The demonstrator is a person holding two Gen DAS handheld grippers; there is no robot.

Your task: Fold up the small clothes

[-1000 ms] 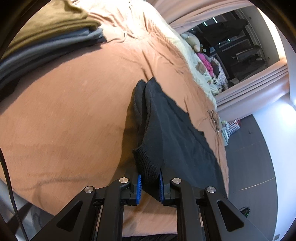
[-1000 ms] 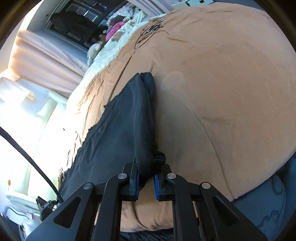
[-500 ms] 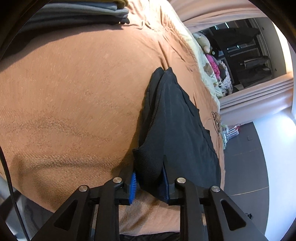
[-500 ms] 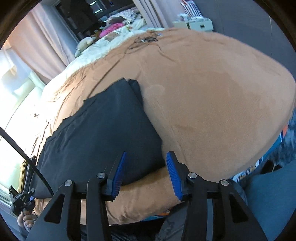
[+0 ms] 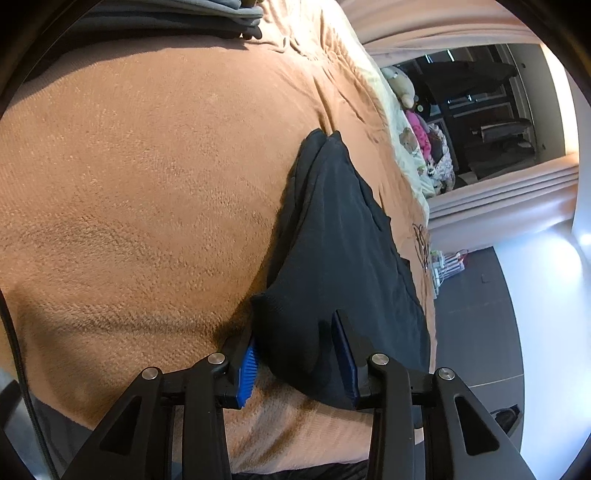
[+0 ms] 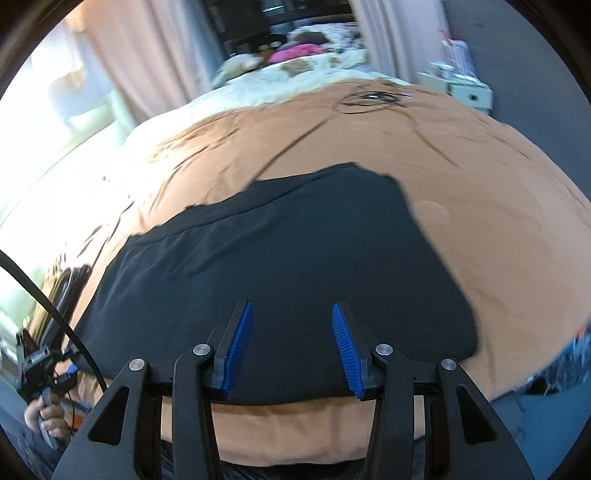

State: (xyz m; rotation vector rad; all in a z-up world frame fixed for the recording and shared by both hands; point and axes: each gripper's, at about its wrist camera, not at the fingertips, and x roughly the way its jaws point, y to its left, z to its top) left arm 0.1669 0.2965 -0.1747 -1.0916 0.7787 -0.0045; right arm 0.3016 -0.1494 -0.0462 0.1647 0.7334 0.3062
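A black garment (image 5: pixel 343 229) lies folded on the orange-brown blanket (image 5: pixel 147 184) of a bed. My left gripper (image 5: pixel 295 328) sits at its near corner with its jaws opening; the cloth corner still bulges between the blue pads (image 5: pixel 246 365) but no longer looks pinched. In the right wrist view the black garment (image 6: pixel 295 251) spreads flat and wide. My right gripper (image 6: pixel 292 305) hovers open over its near edge with nothing between the fingers.
A stack of folded clothes (image 5: pixel 166 18) sits at the far left of the bed. Plush toys (image 6: pixel 295 51) lie at the bed's far end, and a small nightstand (image 6: pixel 469 92) stands beside it. A hand (image 6: pixel 44 417) holding the other gripper shows at the lower left.
The right gripper let go of the garment's corner, opened, and swung across to face the flat cloth. The left gripper sank toward the bed and its jaws widened around the corner.
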